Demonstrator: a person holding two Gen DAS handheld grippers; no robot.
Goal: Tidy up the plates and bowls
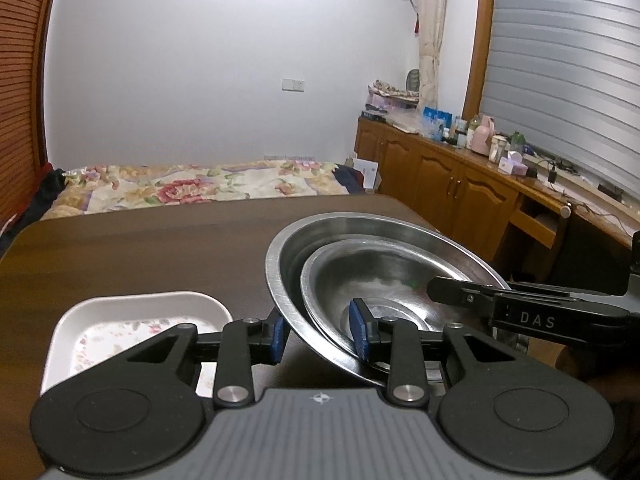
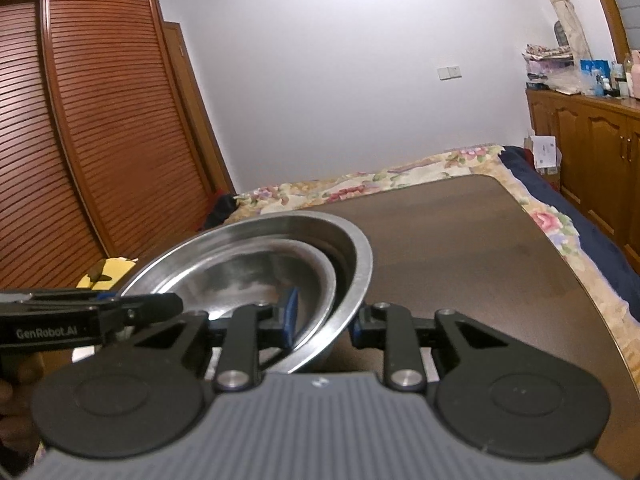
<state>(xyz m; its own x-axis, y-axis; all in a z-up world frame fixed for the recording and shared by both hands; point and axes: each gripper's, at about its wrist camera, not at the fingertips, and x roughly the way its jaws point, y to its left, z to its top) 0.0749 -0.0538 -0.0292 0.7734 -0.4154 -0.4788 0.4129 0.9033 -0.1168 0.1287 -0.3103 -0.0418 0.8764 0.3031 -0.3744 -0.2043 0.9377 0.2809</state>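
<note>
Left gripper (image 1: 320, 332) and right gripper (image 2: 320, 322) straddle the nested steel bowls' (image 1: 384, 264) opposite rims, jaws part-open — table (image 2: 480, 248) beyond bare.

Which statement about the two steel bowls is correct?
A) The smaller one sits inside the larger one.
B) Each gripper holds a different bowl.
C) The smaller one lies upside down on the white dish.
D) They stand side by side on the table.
A: the smaller bowl sits nested inside the larger bowl, with both grippers straddling the larger bowl's rim.
</note>
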